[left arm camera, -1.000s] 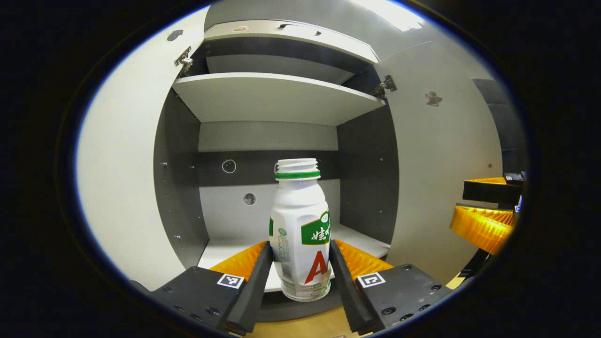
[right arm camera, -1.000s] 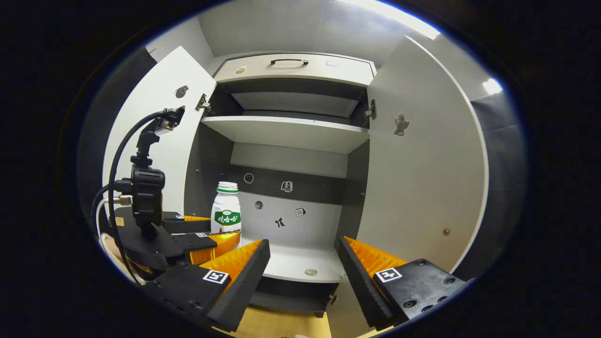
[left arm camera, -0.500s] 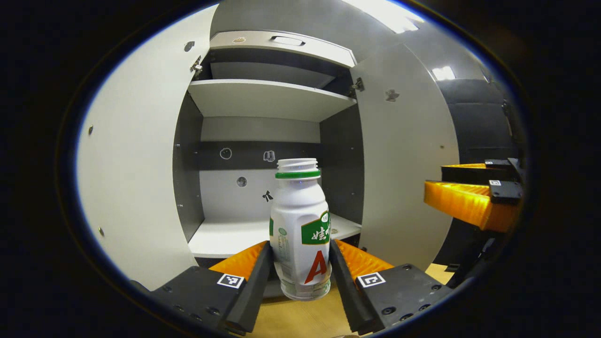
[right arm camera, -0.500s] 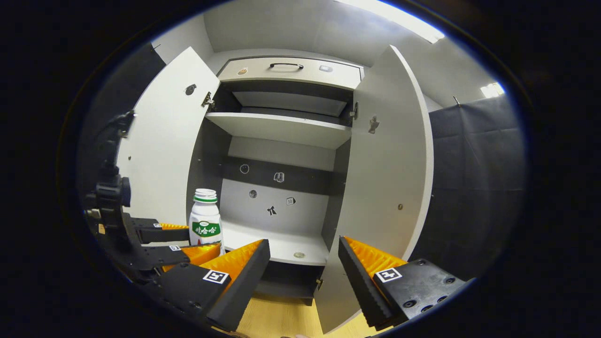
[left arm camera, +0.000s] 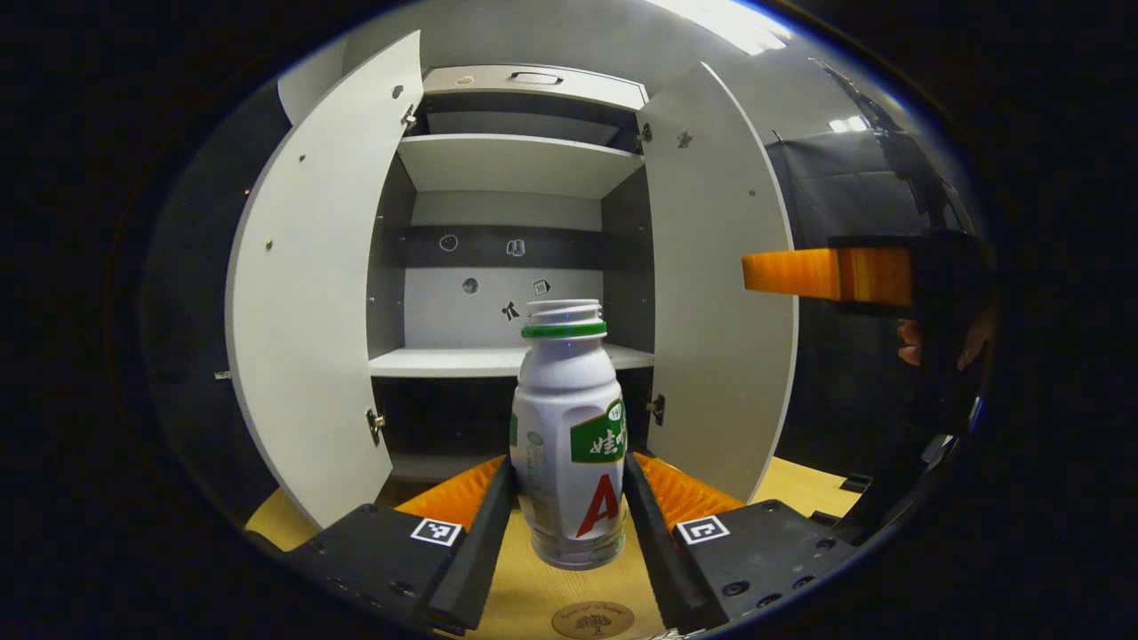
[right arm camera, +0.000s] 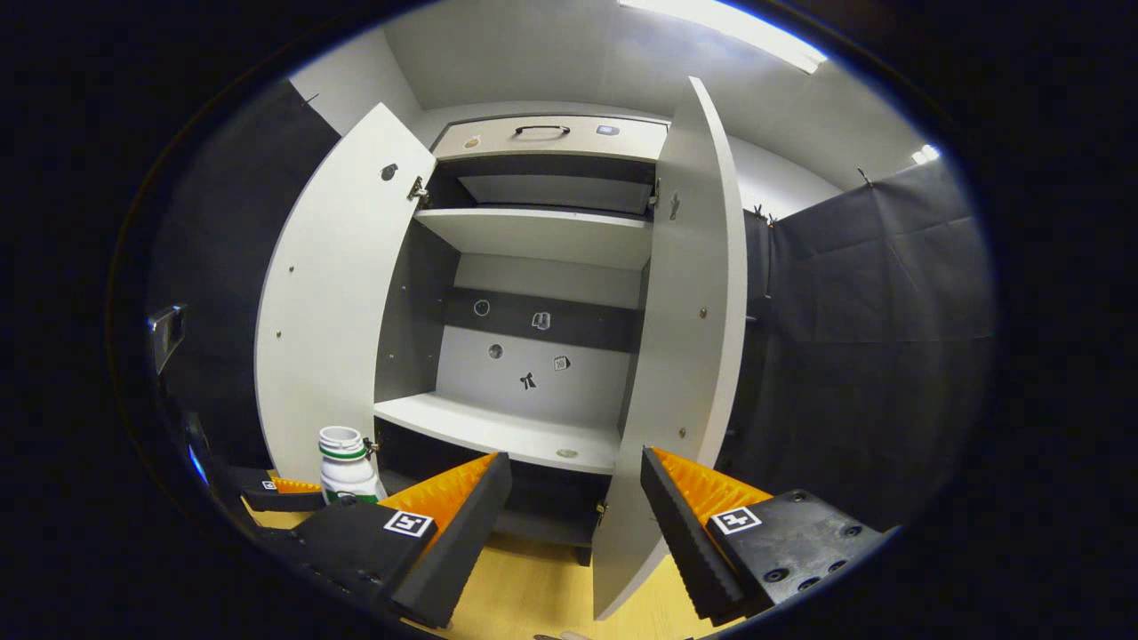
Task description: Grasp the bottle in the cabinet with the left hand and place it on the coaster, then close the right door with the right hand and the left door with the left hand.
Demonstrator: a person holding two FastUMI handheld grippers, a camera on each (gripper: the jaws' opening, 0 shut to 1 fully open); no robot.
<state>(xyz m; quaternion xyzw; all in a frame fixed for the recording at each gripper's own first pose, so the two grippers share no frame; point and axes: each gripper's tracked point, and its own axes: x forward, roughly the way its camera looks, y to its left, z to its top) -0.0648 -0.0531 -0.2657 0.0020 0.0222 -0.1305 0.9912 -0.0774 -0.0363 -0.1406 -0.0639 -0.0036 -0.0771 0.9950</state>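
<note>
cabinet (left arm camera: 507,267): both doors open | left tongs (left arm camera: 569,498): closed on upright bottle (left arm camera: 569,427), in front of cabinet, above counter (right arm camera: 533,596), coaster (left arm camera: 593,620) just below | right tongs (right arm camera: 576,498): open, holding nothing, facing cabinet

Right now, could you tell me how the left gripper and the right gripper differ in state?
The left gripper is shut on the bottle; the right gripper is open, holding nothing. The left gripper hovers above the coaster; the right gripper faces the right door. Both point toward the cabinet.
</note>
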